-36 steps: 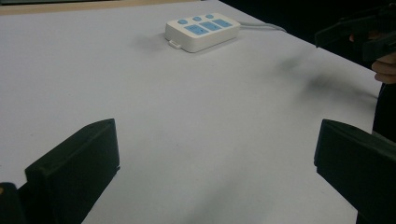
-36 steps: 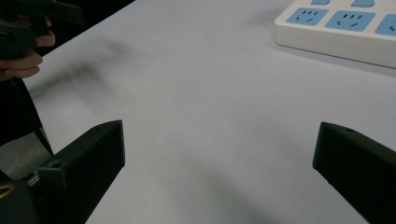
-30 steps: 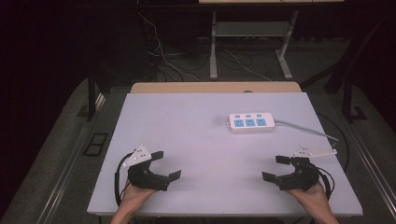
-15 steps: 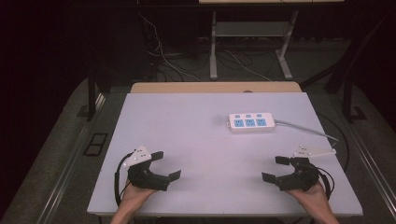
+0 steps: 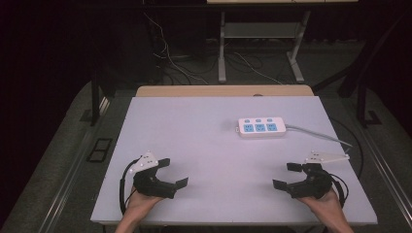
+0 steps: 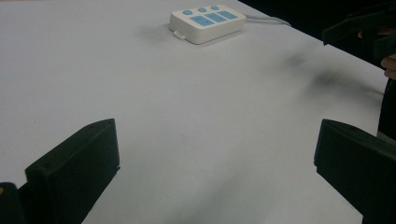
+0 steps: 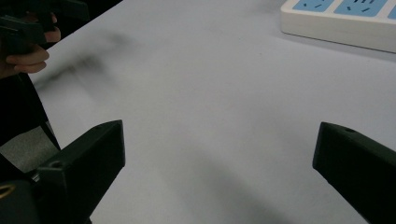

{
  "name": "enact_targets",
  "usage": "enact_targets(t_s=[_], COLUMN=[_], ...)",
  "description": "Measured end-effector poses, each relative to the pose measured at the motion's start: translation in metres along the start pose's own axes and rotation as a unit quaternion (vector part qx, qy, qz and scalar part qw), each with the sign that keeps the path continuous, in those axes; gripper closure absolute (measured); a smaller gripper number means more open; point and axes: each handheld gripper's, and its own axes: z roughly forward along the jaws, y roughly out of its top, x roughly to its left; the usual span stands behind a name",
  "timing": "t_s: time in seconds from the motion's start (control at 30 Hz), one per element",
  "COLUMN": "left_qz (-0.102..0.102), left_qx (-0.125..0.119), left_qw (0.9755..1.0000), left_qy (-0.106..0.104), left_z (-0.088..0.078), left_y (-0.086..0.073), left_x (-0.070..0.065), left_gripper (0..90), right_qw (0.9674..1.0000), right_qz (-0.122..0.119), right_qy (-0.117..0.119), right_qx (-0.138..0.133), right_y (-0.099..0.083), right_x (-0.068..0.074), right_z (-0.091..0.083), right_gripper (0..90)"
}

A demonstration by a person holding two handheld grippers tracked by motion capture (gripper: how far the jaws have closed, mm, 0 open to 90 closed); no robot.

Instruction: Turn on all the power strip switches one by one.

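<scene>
A white power strip [image 5: 260,127] with blue sockets lies on the right half of the pale table [image 5: 204,141], its grey cable running off to the right. It also appears far ahead in the left gripper view as the power strip [image 6: 208,21] and at the top right of the right gripper view as the power strip [image 7: 345,18]. My left gripper [image 5: 173,173] rests near the front left edge, open, with nothing between its jaws. My right gripper [image 5: 288,175] rests near the front right edge, open and empty. Both sit well short of the strip.
A wooden strip [image 5: 223,91] borders the table's far edge. Beyond it stand a metal frame [image 5: 222,48] and loose cables [image 5: 170,58] on the dark floor. The other hand and gripper [image 6: 364,28] show at the right of the left gripper view.
</scene>
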Motion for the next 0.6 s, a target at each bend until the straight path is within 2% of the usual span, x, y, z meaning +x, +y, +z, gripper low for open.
enact_targets(t_s=[0.2, 0.6], left_qz=[-0.001, -0.003], left_qx=[0.0, 0.0], left_qw=[1.0, 1.0], left_qy=[-0.001, 0.0], left_z=[0.0, -0.001], left_y=[0.0, -0.001], left_x=[0.0, 0.0], left_gripper=[0.0, 0.0], right_qw=[1.0, 0.9993], right_qz=[-0.004, -0.021], right_qy=[0.001, 0.0], right_qx=[0.009, 0.03], right_y=[0.006, 0.032], right_x=[0.0, -0.002], right_z=[0.001, 0.006], right_gripper=[2.2, 2.2])
